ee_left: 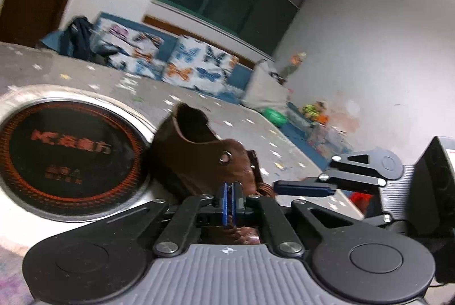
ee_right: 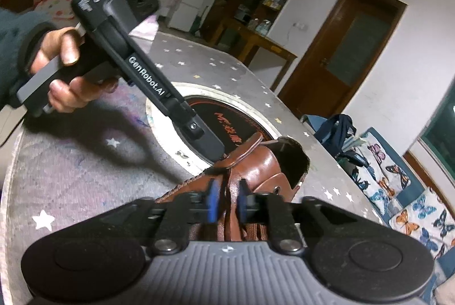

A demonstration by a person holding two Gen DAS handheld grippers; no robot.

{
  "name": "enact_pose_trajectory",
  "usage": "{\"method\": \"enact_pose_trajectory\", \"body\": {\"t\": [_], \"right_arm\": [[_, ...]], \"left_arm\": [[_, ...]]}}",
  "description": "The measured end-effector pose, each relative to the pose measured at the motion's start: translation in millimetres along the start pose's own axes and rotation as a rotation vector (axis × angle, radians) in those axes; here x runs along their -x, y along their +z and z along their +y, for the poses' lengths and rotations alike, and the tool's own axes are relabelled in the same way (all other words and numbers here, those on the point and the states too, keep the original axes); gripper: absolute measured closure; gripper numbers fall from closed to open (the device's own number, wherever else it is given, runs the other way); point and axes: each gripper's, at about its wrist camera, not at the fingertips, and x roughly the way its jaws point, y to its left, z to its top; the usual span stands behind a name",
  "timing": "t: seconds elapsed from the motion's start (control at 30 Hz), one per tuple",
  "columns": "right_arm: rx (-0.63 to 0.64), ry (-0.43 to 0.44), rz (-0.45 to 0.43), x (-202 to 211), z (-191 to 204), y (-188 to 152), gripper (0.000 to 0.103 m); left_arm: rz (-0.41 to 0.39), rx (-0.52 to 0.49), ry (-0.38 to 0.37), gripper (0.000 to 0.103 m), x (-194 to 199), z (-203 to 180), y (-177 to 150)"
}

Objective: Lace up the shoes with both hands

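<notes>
A grey star-patterned table (ee_right: pixel 85 177) carries a round black cooker plate (ee_left: pixel 65 154) set into its top, and a brown leather shoe (ee_right: pixel 267 165) stands just beside that plate. The left gripper (ee_left: pixel 229 201) has its blue pads pressed together right at the shoe's side; whether a lace is caught between them I cannot tell. The right gripper (ee_right: pixel 226 202) holds its pads slightly apart, with the shoe's brown lace (ee_right: pixel 231 208) running between them. A hand (ee_right: pixel 61 72) grips the left tool's handle.
</notes>
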Motion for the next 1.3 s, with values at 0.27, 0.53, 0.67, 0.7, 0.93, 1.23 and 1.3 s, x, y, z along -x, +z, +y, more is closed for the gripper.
{"method": "enact_pose_trajectory", "body": {"t": [0.27,0.53,0.67,0.7,0.93,1.23,1.3], "right_arm": [[-0.203,-0.002,-0.028,16.8,-0.5,-5.5,0.049],[-0.455,0.024,-0.047,27.4,-2.8,-19.6,0.030],[-0.502,0.012,-0.033,32.4,-0.8,-29.1,0.019],[-0.511,0.005,-0.030,34.9,1.1,-31.2,0.019],[-0.584,-0.033,-0.020,42.9,-6.2,-45.8,0.015],[-0.630,-0.053,-0.017,41.3,-5.5,-47.7,0.015],[-0.631,-0.057,-0.014,39.0,-4.5,-48.0,0.015]], "left_arm": [[-0.094,0.164,0.093,0.096,36.0,18.7,-17.0],[-0.150,0.288,0.019,0.063,30.3,18.4,-38.5],[-0.181,0.361,0.017,0.062,16.9,22.4,-39.3],[-0.191,0.381,0.007,0.062,14.8,24.5,-39.6],[-0.255,0.413,-0.024,0.074,13.2,26.5,-42.6],[-0.250,0.328,0.051,0.098,7.7,13.3,-37.5],[-0.245,0.257,0.110,0.099,5.7,3.2,-35.8]]}}
